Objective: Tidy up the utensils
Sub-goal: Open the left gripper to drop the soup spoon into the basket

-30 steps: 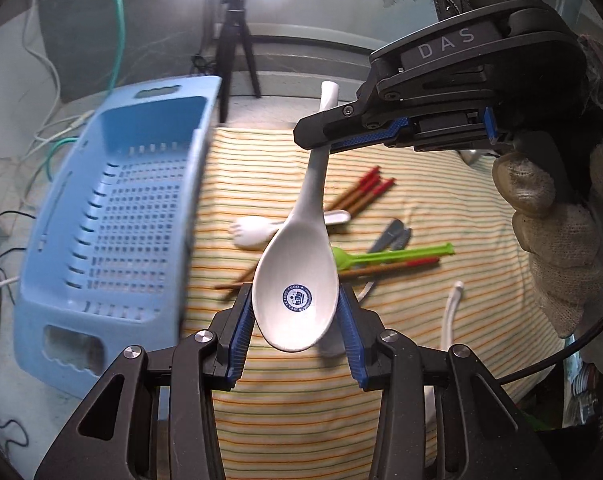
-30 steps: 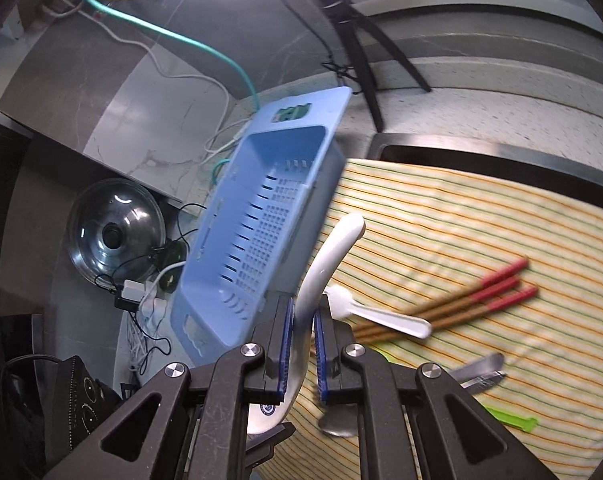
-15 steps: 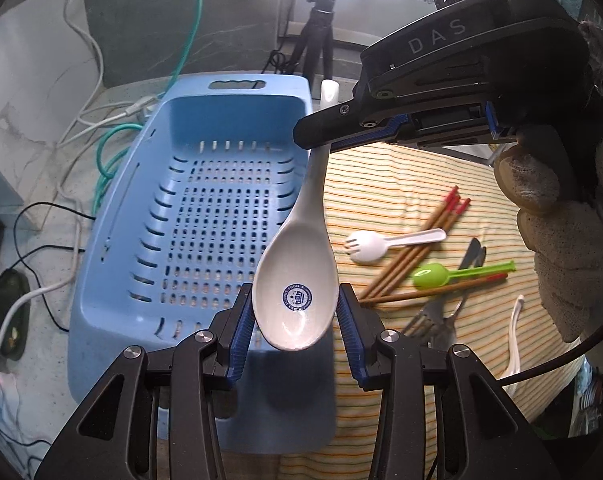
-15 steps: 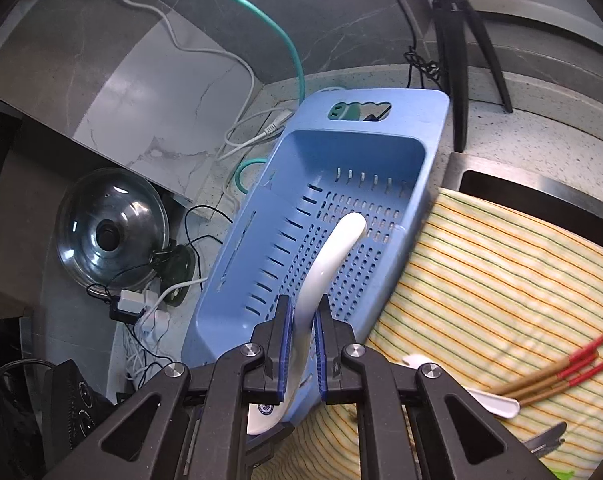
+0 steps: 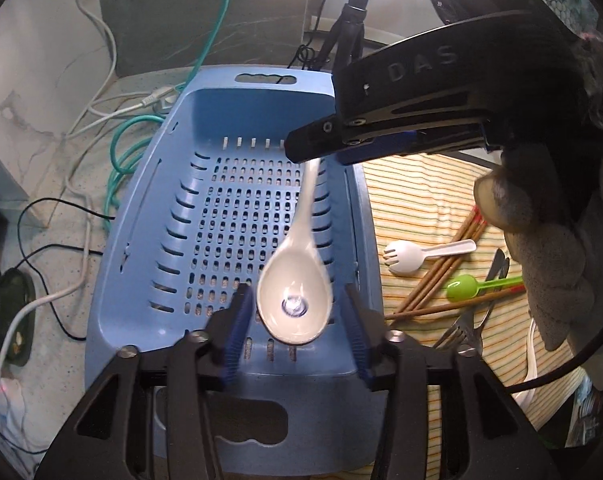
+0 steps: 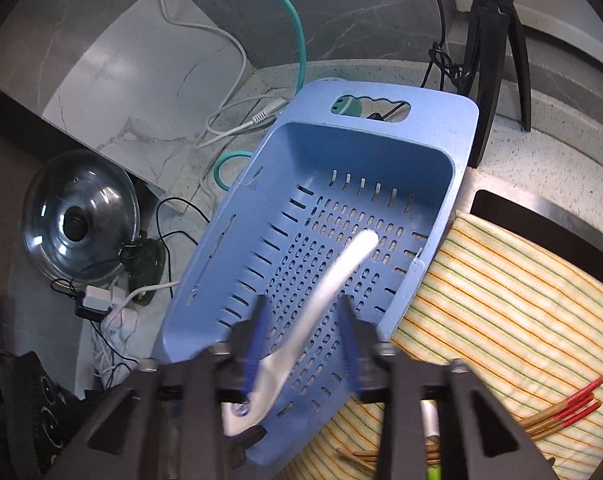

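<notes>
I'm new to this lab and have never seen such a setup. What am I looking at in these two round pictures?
There is no robot here. A person holds a two-finger gripper in each hand, each with a fisheye camera looking along its fingers. One picture comes from the left gripper, the other from the right gripper. Both pairs of fingers stand open around a blurred white soup spoon above a blue perforated basket; it is probably dropping in. Beside the basket, a striped cloth carries chopsticks, a white spork, a green spoon and a metal fork.
</notes>
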`<state>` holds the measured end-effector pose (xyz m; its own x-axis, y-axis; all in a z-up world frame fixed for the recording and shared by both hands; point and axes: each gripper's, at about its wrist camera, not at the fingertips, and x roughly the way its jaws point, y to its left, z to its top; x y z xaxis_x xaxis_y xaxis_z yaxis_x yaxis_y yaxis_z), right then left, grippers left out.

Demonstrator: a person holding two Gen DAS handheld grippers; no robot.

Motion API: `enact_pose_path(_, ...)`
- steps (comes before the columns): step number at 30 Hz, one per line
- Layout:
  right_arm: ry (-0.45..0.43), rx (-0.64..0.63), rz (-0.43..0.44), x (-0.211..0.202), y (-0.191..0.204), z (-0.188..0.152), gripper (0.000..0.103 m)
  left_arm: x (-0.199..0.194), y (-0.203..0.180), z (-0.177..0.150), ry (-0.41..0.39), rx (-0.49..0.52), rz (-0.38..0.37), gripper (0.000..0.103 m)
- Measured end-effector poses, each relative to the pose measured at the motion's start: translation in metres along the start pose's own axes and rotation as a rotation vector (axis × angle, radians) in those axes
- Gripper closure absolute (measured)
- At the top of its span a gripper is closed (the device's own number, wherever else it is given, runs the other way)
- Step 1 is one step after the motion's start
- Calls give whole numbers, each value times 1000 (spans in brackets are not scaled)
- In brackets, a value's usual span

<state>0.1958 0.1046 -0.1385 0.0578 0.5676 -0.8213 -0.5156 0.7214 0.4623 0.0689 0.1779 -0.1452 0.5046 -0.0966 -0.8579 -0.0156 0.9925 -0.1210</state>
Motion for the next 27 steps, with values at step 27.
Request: enact_pose_path(27, -153, -23, -16, -93, -23, -39, 46, -48, -26, -27, -120, -18, -20, 43)
